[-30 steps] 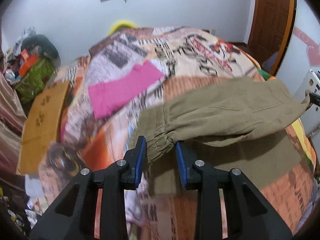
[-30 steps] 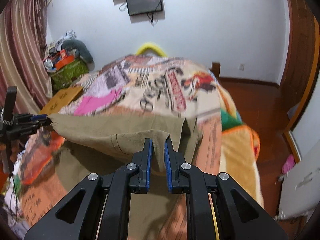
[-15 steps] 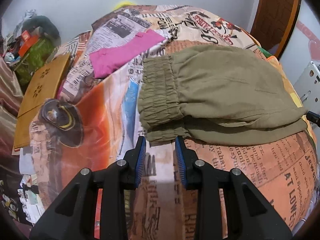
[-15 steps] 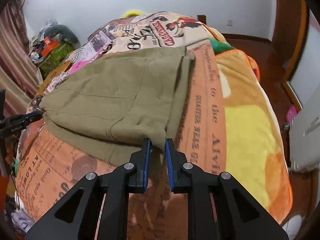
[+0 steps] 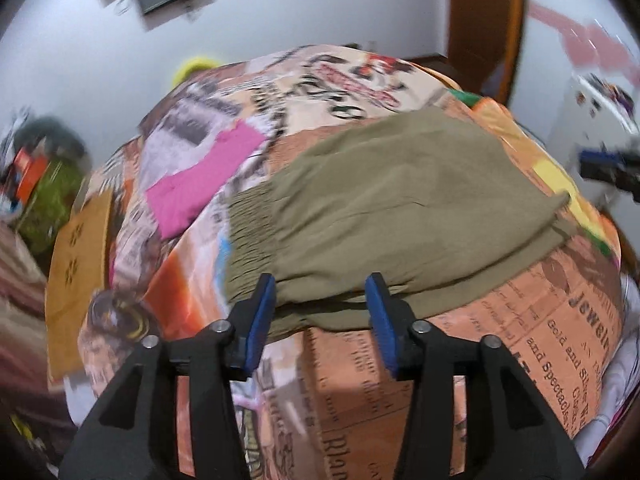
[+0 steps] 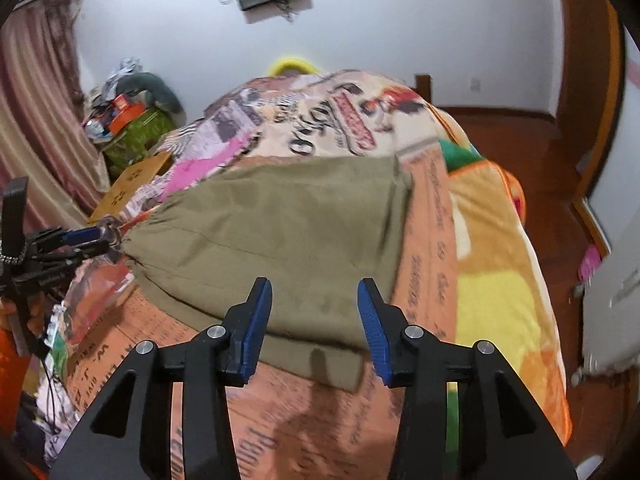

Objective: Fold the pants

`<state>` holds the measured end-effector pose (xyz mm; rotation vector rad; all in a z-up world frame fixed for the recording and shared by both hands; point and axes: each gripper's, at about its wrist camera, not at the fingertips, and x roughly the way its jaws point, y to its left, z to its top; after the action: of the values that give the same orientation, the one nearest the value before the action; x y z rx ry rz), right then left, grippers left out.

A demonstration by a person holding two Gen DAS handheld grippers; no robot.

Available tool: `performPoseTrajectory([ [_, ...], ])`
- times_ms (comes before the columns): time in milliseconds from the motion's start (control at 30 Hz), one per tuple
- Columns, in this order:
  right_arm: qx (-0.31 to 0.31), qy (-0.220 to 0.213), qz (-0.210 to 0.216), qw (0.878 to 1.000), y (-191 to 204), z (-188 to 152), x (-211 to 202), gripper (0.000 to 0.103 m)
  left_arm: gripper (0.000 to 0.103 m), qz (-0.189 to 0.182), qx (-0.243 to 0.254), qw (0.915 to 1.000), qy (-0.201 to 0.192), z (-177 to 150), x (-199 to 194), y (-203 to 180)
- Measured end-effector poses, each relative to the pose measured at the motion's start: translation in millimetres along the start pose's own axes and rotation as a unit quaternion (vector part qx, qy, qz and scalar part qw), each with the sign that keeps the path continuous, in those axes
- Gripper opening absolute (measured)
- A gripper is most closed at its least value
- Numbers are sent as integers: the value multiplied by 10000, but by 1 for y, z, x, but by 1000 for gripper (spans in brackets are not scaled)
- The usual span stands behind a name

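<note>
Newsprint bedspread [image 5: 540, 344] under me carries the olive pants [image 5: 400, 208], folded over once. My left gripper [image 5: 320, 300] and right gripper [image 6: 314, 302] both gape wide, empty. Next, I judge, comes regripping for another fold.

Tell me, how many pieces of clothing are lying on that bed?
2. The olive pants, folded over, lie across the near middle of the bed just ahead of both open grippers. A pink garment lies flat further back on the left. Anything under the pants or blanket would be hidden.
</note>
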<state>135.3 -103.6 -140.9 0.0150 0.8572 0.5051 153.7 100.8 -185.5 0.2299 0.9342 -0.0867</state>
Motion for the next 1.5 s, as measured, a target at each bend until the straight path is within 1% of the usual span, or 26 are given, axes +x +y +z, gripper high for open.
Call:
performPoseTrajectory([
  [67, -195, 74, 41, 9998, 12, 3, 9, 44, 50, 8, 314, 9995, 61, 1, 6, -14],
  [100, -291, 109, 35, 9995, 16, 4, 14, 49, 51, 21, 444, 9990, 98, 1, 10, -19],
  [133, -397, 136, 28, 9991, 22, 4, 18, 52, 52, 17, 553, 9984, 140, 2, 14, -25],
  [233, -747, 294, 122, 9967, 39, -2, 34, 53, 57, -59, 805, 9963, 301, 1, 28, -35],
  [300, -872, 447, 209, 9950, 47, -5, 44, 54, 60, -93, 945, 9946, 423, -1, 37, -38],
  [367, -988, 623, 343, 9926, 55, -9, 57, 54, 60, -37, 1105, 9925, 526, -2, 45, -42],
  [433, -1066, 754, 422, 9905, 60, -11, 66, 54, 60, -4, 1139, 9920, 547, 0, 50, -42],
  [567, -1339, 958, 413, 9855, 71, -13, 84, 54, 60, -102, 1044, 9933, 492, 8, 51, -37],
  [667, -1608, 902, 412, 9820, 81, -13, 88, 54, 60, -218, 910, 9946, 444, 16, 50, -31],
  [800, -1889, 772, 471, 9778, 88, -10, 94, 53, 61, -409, 742, 9950, 531, 22, 53, -25],
  [833, -1901, 772, 490, 9775, 89, -9, 95, 50, 62, -445, 717, 9949, 552, 22, 53, -24],
  [867, -1892, 746, 520, 9777, 88, -8, 96, 44, 62, -465, 715, 9949, 547, 20, 53, -24],
  [900, -1891, 734, 558, 9776, 89, -7, 96, 30, 62, -461, 734, 9949, 522, 19, 53, -26],
  [933, -1883, 678, 603, 9779, 88, -5, 95, 22, 62, -438, 793, 9947, 480, 16, 53, -28],
  [1000, -1903, 554, 651, 9780, 90, -4, 92, 14, 62, -346, 915, 9941, 469, 11, 54, -32],
  [1067, -1958, 473, 633, 9775, 92, -4, 90, 11, 62, -252, 997, 9936, 469, 7, 57, -36],
  [1167, -1965, 426, 663, 9773, 93, -3, 87, 10, 62, -146, 924, 9948, 406, 8, 55, -36],
  [1200, -1932, 429, 689, 9778, 92, -2, 87, 10, 60, -56, 880, 9954, 367, 10, 54, -35],
  [1233, -1897, 449, 735, 9781, 92, -2, 86, 10, 55, 55, 863, 9957, 328, 12, 53, -34],
  [1267, -1874, 432, 763, 9784, 91, -2, 85, 10, 53, 139, 841, 9959, 308, 15, 52, -33],
  [1300, -1853, 402, 781, 9788, 90, -1, 84, 10, 50, 177, 813, 9961, 297, 17, 51, -32],
  [1367, -1825, 381, 816, 9791, 91, -2, 80, 10, 44, 180, 704, 9971, 213, 21, 45, -28],
  [1400, -1831, 367, 810, 9791, 91, -2, 79, 9, 38, 163, 686, 9973, 184, 22, 43, -28],
  [1433, -1846, 362, 823, 9787, 92, -2, 77, 8, 35, 149, 677, 9975, 164, 22, 40, -28],
  [1500, -1884, 332, 826, 9781, 93, -3, 73, 8, 34, 169, 716, 9971, 169, 21, 38, -31],
])
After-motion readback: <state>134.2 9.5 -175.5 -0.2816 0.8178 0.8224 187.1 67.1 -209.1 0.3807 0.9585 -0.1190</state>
